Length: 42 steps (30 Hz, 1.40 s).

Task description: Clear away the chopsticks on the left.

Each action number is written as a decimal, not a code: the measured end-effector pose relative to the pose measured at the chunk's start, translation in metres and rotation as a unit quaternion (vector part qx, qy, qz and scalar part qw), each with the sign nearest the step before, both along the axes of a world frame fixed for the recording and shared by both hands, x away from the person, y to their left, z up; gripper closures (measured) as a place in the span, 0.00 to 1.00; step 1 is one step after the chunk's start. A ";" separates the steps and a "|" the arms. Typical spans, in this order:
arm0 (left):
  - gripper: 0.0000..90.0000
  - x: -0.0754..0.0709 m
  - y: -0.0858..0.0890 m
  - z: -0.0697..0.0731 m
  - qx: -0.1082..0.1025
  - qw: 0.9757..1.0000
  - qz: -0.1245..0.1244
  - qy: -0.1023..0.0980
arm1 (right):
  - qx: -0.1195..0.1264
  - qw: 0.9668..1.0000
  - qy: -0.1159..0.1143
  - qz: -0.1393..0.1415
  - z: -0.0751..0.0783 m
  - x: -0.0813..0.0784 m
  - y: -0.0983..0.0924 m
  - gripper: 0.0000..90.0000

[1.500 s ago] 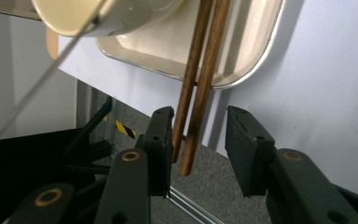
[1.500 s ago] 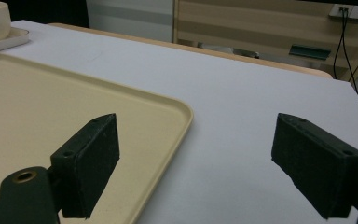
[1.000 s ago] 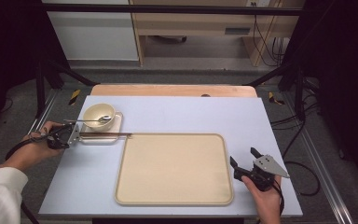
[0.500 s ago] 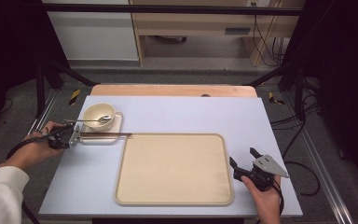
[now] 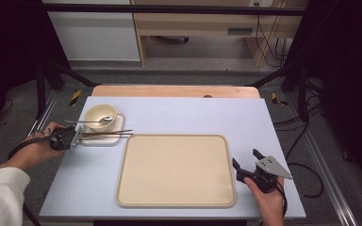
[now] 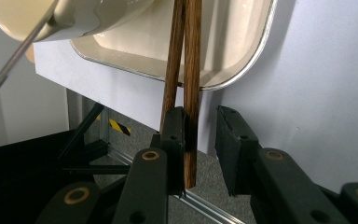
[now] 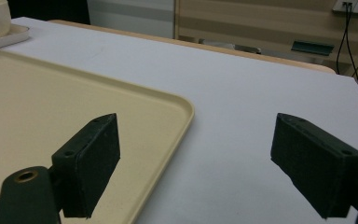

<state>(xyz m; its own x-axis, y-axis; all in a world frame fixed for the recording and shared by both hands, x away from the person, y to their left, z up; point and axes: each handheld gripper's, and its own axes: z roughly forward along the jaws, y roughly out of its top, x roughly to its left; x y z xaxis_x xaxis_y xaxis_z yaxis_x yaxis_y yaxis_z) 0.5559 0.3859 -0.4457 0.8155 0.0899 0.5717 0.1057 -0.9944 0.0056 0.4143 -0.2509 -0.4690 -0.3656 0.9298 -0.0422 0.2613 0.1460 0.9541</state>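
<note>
A pair of brown wooden chopsticks (image 5: 107, 133) lies across a small cream dish (image 5: 102, 141) at the table's left, pointing right. On that dish stands a cream bowl (image 5: 99, 114) with a metal spoon (image 5: 90, 122) in it. My left gripper (image 5: 78, 137) is at the chopsticks' near ends, and its jaws have just been closing. In the left gripper view the chopsticks (image 6: 186, 70) lie between the jaws of the left gripper (image 6: 200, 135), against one pad with a gap to the other. My right gripper (image 5: 246, 158) rests open beside the tray's right edge, nothing between its jaws (image 7: 193, 140).
A large cream tray (image 5: 176, 169) lies bare in the middle of the pale blue table top (image 5: 193, 115). The tray's corner (image 7: 168, 105) sits just left of the right gripper. A wooden strip (image 5: 174, 91) runs along the far edge; black frame legs stand around.
</note>
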 end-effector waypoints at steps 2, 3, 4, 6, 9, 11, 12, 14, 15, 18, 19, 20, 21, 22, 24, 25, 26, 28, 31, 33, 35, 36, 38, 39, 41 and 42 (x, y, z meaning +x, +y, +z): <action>0.81 0.000 0.000 0.000 0.002 1.000 0.000 0.001 | 0.000 1.000 0.000 0.000 0.000 0.000 0.000 0.17; 0.81 0.000 -0.001 0.000 0.002 1.000 -0.001 0.001 | 0.000 1.000 0.000 0.001 0.000 0.000 0.000 0.17; 0.82 0.000 -0.001 0.000 0.003 1.000 -0.001 0.001 | -0.001 1.000 0.000 0.001 0.000 0.000 0.000 0.17; 0.83 0.000 -0.001 0.000 0.004 1.000 -0.003 0.001 | -0.001 1.000 0.000 0.001 0.000 0.000 0.000 0.17; 0.86 0.000 0.000 0.000 0.006 1.000 -0.004 0.001 | 0.000 1.000 0.000 0.001 0.000 0.000 0.000 0.17; 0.88 0.000 0.000 0.000 0.006 1.000 -0.005 0.000 | 0.000 1.000 0.001 0.000 0.000 0.000 0.000 0.17; 0.88 0.000 0.000 0.000 0.006 1.000 -0.005 -0.001 | 0.000 1.000 0.001 0.001 0.000 0.000 0.000 0.17; 0.89 0.000 -0.001 0.000 0.007 1.000 -0.006 0.000 | -0.001 1.000 0.000 0.001 0.000 0.000 0.000 0.17; 0.90 -0.001 -0.001 0.001 0.007 1.000 -0.007 0.000 | -0.001 1.000 0.000 0.001 0.000 0.000 0.000 0.17; 0.92 -0.001 -0.001 0.000 0.007 1.000 -0.008 -0.002 | 0.001 1.000 0.002 0.001 -0.001 0.000 0.000 0.17; 0.92 -0.001 -0.001 0.000 0.006 1.000 -0.008 -0.003 | 0.001 1.000 0.003 0.001 -0.001 0.000 0.000 0.17; 0.92 -0.001 -0.001 0.000 0.007 1.000 -0.007 -0.001 | 0.002 1.000 0.003 0.001 -0.001 0.000 0.000 0.17; 0.92 -0.001 -0.001 -0.001 0.004 1.000 -0.007 0.001 | 0.002 1.000 0.003 0.001 -0.001 0.000 0.000 0.17; 0.91 -0.001 -0.001 -0.002 0.004 1.000 -0.009 0.000 | 0.002 1.000 0.003 0.001 -0.001 0.000 0.000 0.17; 0.91 -0.001 -0.002 -0.002 0.008 1.000 -0.010 0.003 | 0.002 1.000 0.004 0.002 -0.001 0.000 0.000 0.17; 0.91 -0.001 -0.003 -0.003 0.006 1.000 -0.010 0.003 | 0.002 1.000 0.003 0.002 -0.001 0.000 0.000 0.17; 0.92 -0.001 -0.003 -0.003 0.003 1.000 -0.008 0.002 | 0.002 1.000 0.003 0.002 -0.001 0.000 0.000 0.17; 0.93 -0.001 -0.003 -0.002 0.003 1.000 -0.009 0.002 | 0.001 1.000 0.003 0.002 -0.001 0.000 0.000 0.17; 0.93 -0.004 -0.003 -0.002 0.002 1.000 -0.013 0.001 | 0.004 1.000 0.004 0.000 -0.001 0.000 0.000 0.17; 0.93 -0.006 -0.003 -0.001 0.003 1.000 -0.014 -0.003 | 0.004 1.000 0.004 0.000 -0.001 0.001 0.000 0.17; 0.93 -0.009 -0.002 0.002 -0.001 1.000 -0.014 -0.005 | 0.003 1.000 0.003 0.001 -0.001 0.000 0.000 0.17; 0.93 -0.011 -0.001 0.004 -0.004 1.000 -0.016 -0.009 | 0.003 1.000 0.003 0.001 -0.001 0.000 0.000 0.17; 0.93 -0.015 -0.001 0.008 -0.010 1.000 -0.015 -0.014 | 0.003 1.000 0.003 0.001 -0.001 0.000 0.000 0.17; 0.93 -0.017 0.000 0.011 -0.015 1.000 -0.016 -0.018 | 0.002 1.000 0.001 0.002 -0.001 0.001 0.000 0.17; 0.93 -0.021 0.000 0.015 -0.020 0.999 -0.016 -0.024 | 0.004 1.000 0.001 0.002 -0.001 0.000 0.001 0.17; 0.93 -0.023 -0.001 0.017 -0.023 0.999 -0.017 -0.027 | 0.003 1.000 0.000 0.002 -0.001 0.000 0.001 0.17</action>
<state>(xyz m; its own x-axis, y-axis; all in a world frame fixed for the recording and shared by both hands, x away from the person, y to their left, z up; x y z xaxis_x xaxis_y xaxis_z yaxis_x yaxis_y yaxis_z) 0.5327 0.3851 -0.4288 0.7872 0.0892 0.6102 0.0699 -0.9960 0.0555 0.4148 -0.2498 -0.4695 -0.3700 0.9283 -0.0361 0.2614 0.1412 0.9548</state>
